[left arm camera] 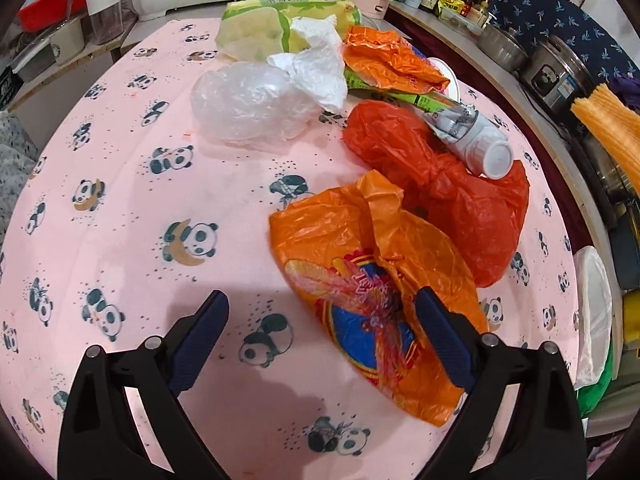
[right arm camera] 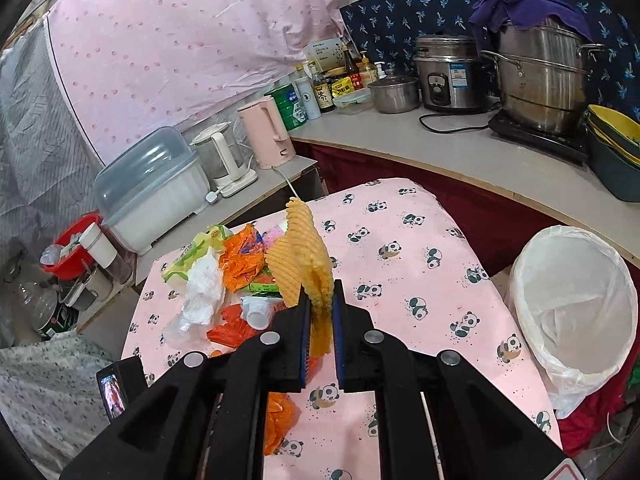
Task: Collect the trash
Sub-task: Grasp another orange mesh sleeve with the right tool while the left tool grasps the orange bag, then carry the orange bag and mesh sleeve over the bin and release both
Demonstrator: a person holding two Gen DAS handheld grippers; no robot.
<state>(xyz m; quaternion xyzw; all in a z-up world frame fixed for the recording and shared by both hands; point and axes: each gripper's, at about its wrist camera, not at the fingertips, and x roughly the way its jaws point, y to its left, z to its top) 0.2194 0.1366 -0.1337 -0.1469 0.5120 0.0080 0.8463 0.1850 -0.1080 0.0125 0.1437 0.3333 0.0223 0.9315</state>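
Your right gripper (right arm camera: 320,312) pinches a yellow foam net (right arm camera: 302,252) above the table (right arm camera: 400,240); your left gripper (left arm camera: 320,320) hangs spread over an orange bag (left arm camera: 360,264).

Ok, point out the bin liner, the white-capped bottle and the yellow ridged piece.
bin liner (right arm camera: 576,280), right wrist view, inner wall.
white-capped bottle (left arm camera: 476,136), left wrist view, grey body.
yellow ridged piece (right arm camera: 300,252), right wrist view, ridged face above the pads.
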